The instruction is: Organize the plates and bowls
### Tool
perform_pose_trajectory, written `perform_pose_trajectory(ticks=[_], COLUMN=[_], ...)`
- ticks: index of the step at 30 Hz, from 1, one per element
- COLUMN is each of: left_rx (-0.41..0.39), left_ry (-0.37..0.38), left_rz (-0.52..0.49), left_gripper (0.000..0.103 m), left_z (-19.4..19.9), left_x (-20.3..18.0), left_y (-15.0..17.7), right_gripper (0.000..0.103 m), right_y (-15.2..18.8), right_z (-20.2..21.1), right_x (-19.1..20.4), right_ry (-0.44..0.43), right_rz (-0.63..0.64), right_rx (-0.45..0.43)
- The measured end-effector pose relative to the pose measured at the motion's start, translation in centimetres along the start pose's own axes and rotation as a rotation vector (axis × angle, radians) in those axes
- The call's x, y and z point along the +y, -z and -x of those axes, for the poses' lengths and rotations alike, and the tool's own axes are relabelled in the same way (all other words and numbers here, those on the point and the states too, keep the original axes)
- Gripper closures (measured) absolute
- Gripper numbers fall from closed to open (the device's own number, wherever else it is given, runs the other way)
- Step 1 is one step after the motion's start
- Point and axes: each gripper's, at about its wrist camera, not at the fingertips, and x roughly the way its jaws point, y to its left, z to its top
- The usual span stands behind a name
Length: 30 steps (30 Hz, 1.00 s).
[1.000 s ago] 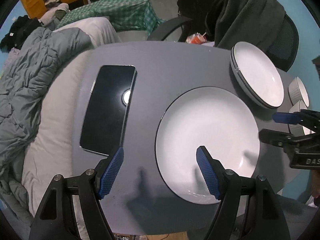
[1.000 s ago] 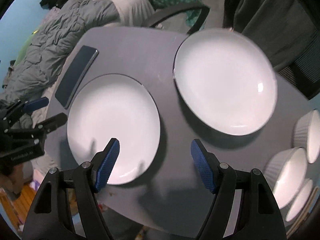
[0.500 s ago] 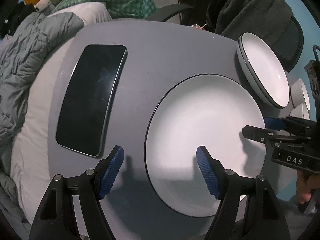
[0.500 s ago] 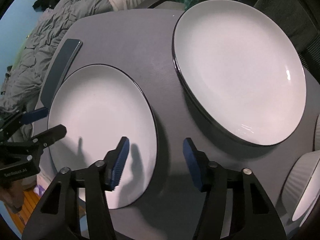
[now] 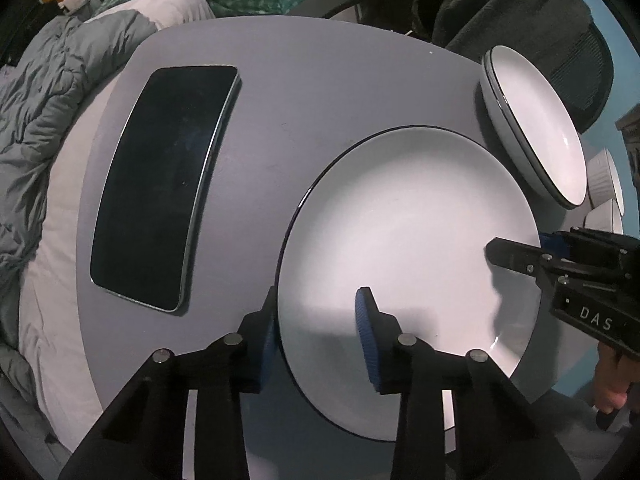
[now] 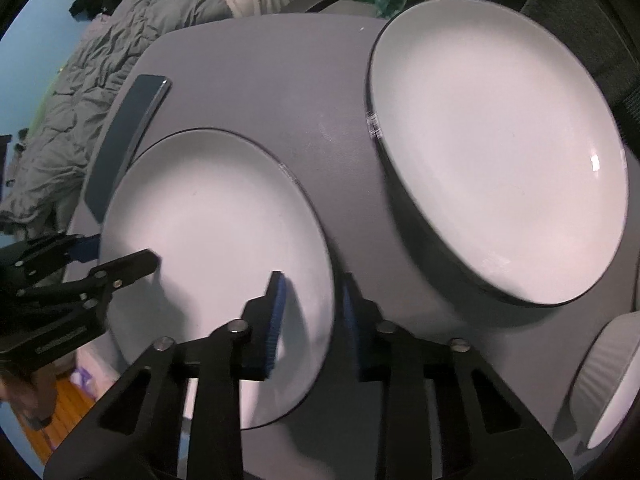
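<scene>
A large white plate with a thin dark rim lies flat on the round grey table. My left gripper points straight down over the plate's left rim. One blue pad is outside the rim and the other is over the white face. Its jaws are closing and no pinch shows. My right gripper straddles the opposite rim the same way, also closing. Each gripper shows in the other's view: the right gripper and the left gripper.
Two stacked white plates sit at the back right, with ribbed white bowls beyond them. A dark phone lies left of the plate. A bed with a grey duvet and a chair draped in a dark garment border the table.
Both grippers sank toward the plate and narrowed their jaws a lot. Each now has the plate's rim between its pads. The plate has not moved.
</scene>
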Motion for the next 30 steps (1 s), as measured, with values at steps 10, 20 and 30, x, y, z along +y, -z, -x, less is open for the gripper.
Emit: perform_pose_trajectory(ticks=[10,20,30], left_rx=[0.025,0.051,0.069], left_ry=[0.002,0.015,0.046], left_rz=[-0.002,-0.044,-0.117], left_gripper=[0.07,0.07,0.07], left_z=[0.0,0.1,-0.1], left_x=[-0.4,-2.9,-6.9], left_y=[0.4,1.8,2.1], right_gripper=[0.08,0.08,0.081], right_y=[0.6,2.5,5.0], right_z=[0.2,0.8,2.0], right_x=[-0.3,-1.7,-5.2], right_ry=[-0.002,-0.006,-0.001], right_rz=[-0.015,-0.043,-0.112], right_rx=[0.012,0.029,0.032])
